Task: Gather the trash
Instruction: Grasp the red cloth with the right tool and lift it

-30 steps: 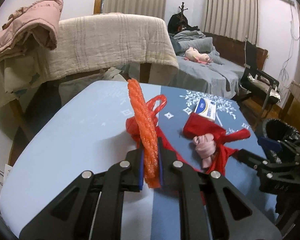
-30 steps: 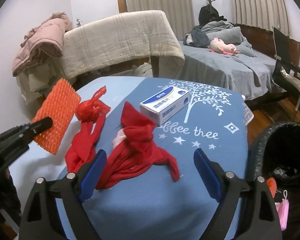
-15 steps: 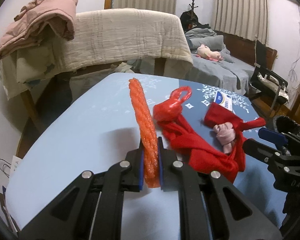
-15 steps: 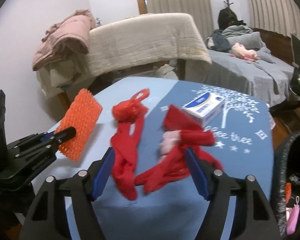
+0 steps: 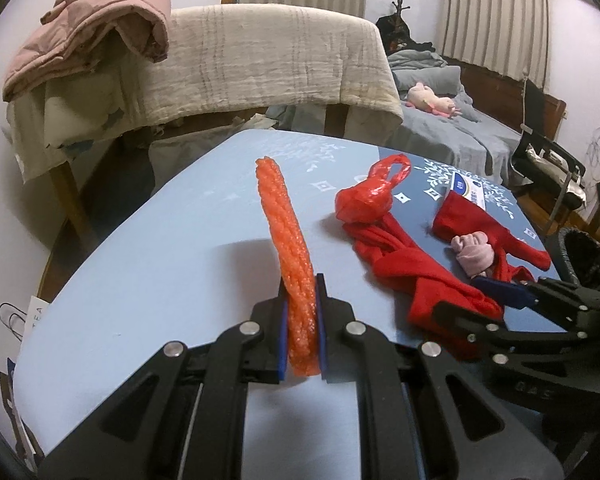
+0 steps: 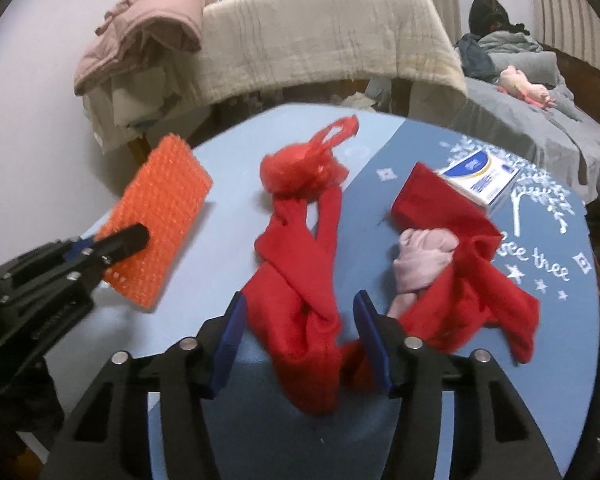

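My left gripper [image 5: 300, 308] is shut on an orange bubbly plastic sheet [image 5: 288, 236], held upright over the light blue table [image 5: 160, 260]; from the right wrist view this gripper [image 6: 128, 240] and sheet [image 6: 160, 216] are at the left. My right gripper [image 6: 300, 312] straddles the near end of a long red cloth [image 6: 300, 280] lying on the table. Its jaws are closing, with a gap still beside the right pad. A knotted red plastic bag [image 6: 300, 168] lies beyond the cloth. To the right a second red cloth [image 6: 476, 280] is wrapped around a pink bundle [image 6: 424, 256].
A blue and white box [image 6: 480, 180] lies on the dark blue half of the table. A black bin [image 5: 580, 256] stands past the table's right edge. Behind the table a chair is draped with a beige blanket [image 6: 320, 32] and a pink jacket [image 6: 152, 24]. A bed [image 6: 540, 120] stands at the back right.
My right gripper has moved left and forward, from around the cloth with the pink bundle to around the long red cloth, and its jaws have narrowed. The left gripper still holds the orange sheet.
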Action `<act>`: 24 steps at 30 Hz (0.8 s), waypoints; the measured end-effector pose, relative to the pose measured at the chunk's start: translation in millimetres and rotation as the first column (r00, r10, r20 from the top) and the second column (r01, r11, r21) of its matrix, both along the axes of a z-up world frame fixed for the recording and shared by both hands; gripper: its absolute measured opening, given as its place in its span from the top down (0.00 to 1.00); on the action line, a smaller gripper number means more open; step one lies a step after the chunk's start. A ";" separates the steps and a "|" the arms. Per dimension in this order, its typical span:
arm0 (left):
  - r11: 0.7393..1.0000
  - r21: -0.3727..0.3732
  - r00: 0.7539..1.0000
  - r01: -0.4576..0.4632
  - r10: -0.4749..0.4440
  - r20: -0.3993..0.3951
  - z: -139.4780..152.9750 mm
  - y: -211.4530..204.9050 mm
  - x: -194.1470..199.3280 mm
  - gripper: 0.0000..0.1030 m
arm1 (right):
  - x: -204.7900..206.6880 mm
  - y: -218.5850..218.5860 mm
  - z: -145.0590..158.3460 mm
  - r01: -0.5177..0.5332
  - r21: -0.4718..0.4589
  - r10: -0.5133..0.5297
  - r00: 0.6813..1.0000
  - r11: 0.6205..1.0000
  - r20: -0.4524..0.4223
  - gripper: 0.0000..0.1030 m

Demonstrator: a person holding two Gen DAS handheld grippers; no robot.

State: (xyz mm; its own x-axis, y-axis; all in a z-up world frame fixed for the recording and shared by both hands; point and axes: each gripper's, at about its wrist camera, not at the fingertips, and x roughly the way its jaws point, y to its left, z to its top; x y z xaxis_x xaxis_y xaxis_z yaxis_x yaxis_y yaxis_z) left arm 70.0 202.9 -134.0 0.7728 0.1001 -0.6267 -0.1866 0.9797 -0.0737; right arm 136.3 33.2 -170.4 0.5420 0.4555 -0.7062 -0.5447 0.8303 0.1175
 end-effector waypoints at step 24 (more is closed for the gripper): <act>1.000 -0.003 1.000 0.027 -0.027 0.014 15.8 -14.1 0.5 0.90 | -8.8 -29.5 55.0 -0.023 0.129 0.016 0.999 0.991 0.051 0.91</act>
State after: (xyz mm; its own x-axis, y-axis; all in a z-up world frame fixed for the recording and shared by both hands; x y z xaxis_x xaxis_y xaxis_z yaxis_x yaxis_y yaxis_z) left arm 70.4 188.8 -118.2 0.7837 0.0774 -0.6162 -0.1595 0.9840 -0.0793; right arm 127.5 3.7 -115.4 0.5650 0.5524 -0.6129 -0.5686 0.7990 0.1959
